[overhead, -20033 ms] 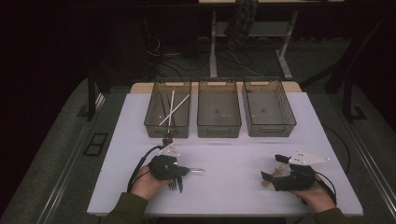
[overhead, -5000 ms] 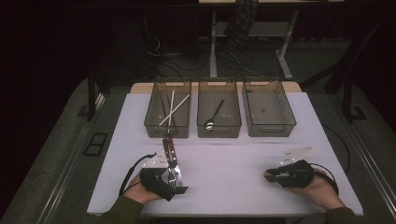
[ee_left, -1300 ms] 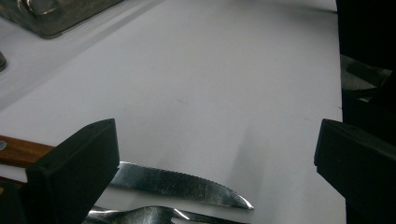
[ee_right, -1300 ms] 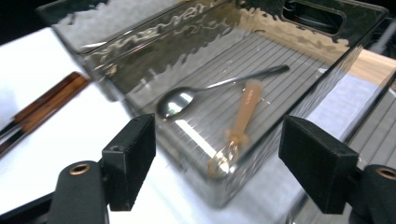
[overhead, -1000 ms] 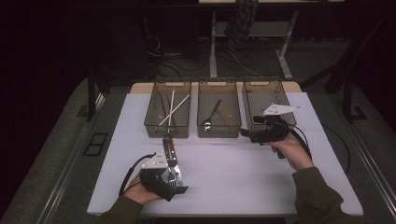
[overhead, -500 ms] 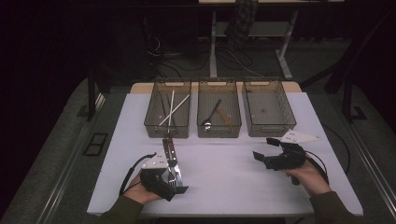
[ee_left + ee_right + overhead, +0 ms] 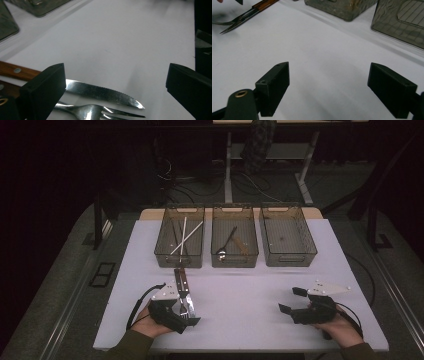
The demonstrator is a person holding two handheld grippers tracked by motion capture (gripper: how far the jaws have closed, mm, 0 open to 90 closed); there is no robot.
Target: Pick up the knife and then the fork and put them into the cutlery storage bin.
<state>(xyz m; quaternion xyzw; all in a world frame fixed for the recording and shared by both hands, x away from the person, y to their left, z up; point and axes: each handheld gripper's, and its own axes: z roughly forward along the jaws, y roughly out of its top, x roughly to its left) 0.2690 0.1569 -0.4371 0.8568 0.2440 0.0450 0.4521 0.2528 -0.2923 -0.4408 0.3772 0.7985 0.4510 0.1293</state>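
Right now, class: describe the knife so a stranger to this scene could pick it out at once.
On the white table, find the left gripper at the near edge. Two pieces of cutlery lie by its open jaws: the knife and a fork. The knife has a serrated, pointed blade and a riveted wooden handle; the fork has tines.

Your knife beside the left gripper has a shiny metal blade with a finely toothed edge and a glossy brown wooden handle with a metal rivet. The fork next to the knife is polished metal — bright glints on it. The gripper's jaws look like matt black plastic. Under the knife, the table is smooth, matt white. Beyond it, the bins are smoky see-through plastic.
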